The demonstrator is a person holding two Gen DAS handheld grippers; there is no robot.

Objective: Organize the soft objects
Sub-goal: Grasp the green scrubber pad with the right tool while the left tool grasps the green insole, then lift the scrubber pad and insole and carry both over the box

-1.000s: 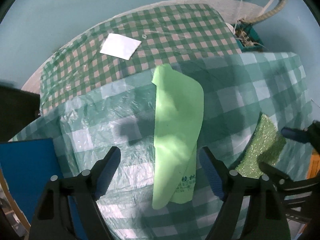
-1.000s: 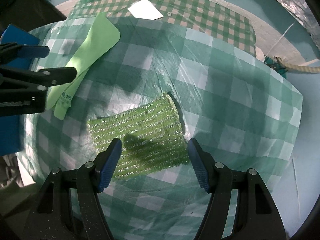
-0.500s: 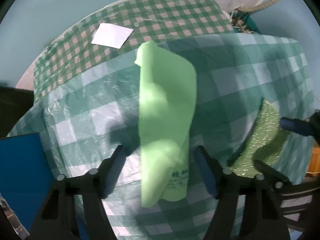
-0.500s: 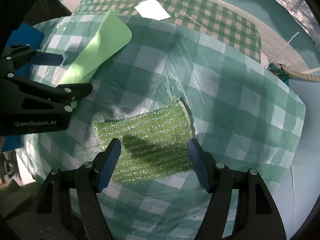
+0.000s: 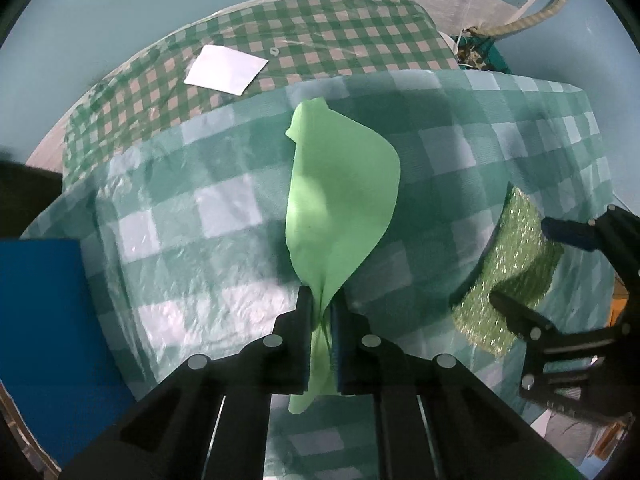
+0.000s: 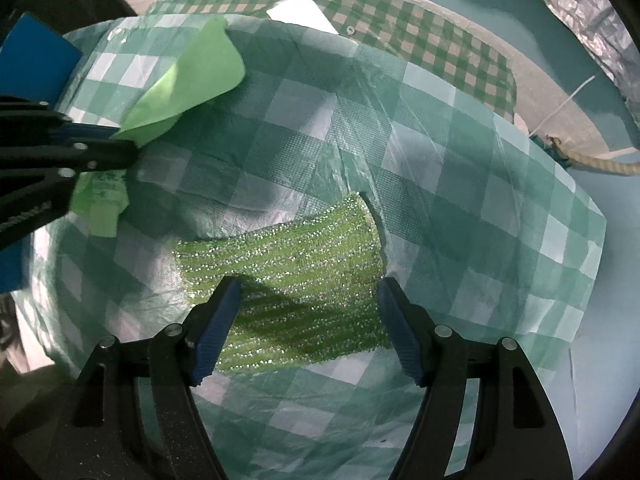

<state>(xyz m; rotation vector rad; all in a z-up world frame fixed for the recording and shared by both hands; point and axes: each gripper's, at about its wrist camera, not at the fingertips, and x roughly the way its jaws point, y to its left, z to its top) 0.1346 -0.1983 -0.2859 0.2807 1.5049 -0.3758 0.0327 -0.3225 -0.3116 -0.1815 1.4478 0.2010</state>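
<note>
My left jaws (image 5: pixel 320 312) have just closed on the light green cloth (image 5: pixel 340 184), pinching only a thin fold; lifting quickly could slip it free. My right jaws (image 6: pixel 308 304), still widening, straddle the sparkly green pad (image 6: pixel 288 256) without touching it, on the checked tabletop cover (image 6: pixel 460 168).

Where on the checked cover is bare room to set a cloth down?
Free: the cover beyond the glitter cloth, toward the white paper; also the patch between the smooth cloth and the blue board. Crowded: the near strip, with both cloths and both hand-held grippers.
</note>
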